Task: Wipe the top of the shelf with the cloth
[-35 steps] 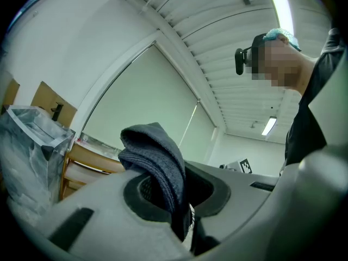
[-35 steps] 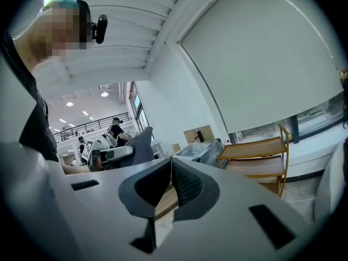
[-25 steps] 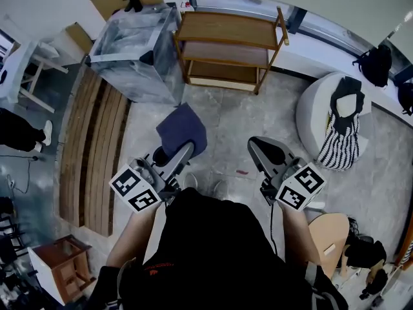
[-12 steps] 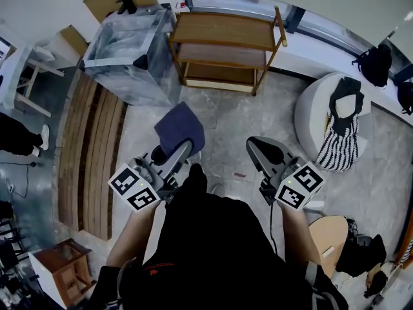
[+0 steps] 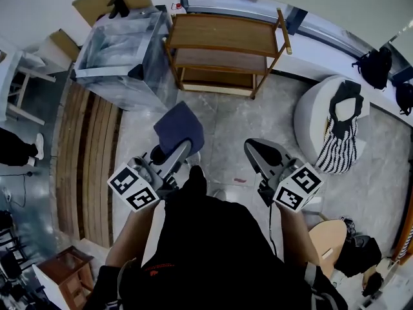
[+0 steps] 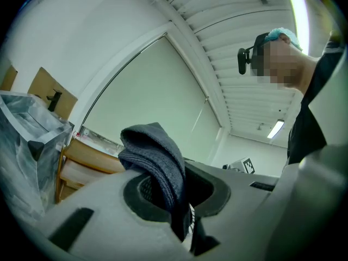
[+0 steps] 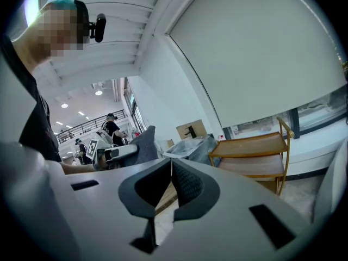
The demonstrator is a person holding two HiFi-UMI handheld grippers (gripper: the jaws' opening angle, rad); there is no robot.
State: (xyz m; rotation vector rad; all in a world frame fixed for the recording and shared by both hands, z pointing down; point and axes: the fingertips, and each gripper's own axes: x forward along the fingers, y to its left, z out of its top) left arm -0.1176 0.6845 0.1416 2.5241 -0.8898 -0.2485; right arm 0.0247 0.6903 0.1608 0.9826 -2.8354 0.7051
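short of the three-tier wooden shelf (image 5: 222,34), the left tool (image 5: 183,150) clamps a dark blue-grey cloth (image 5: 179,126), the right tool (image 5: 257,148) is clenched empty.

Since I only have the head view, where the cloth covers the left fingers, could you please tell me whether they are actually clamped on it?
Observer: Yes, in the left gripper view the left gripper has its fingers shut on a fold of the dark cloth, which bunches up above them.
Operator: Thank you; is the right gripper holding anything?
Observer: No, the right gripper view shows its fingers touching at the tips with nothing between them.
Operator: Is it aimed at the shelf?
Observer: Not quite; in that view the shelf sits right of the fingers.
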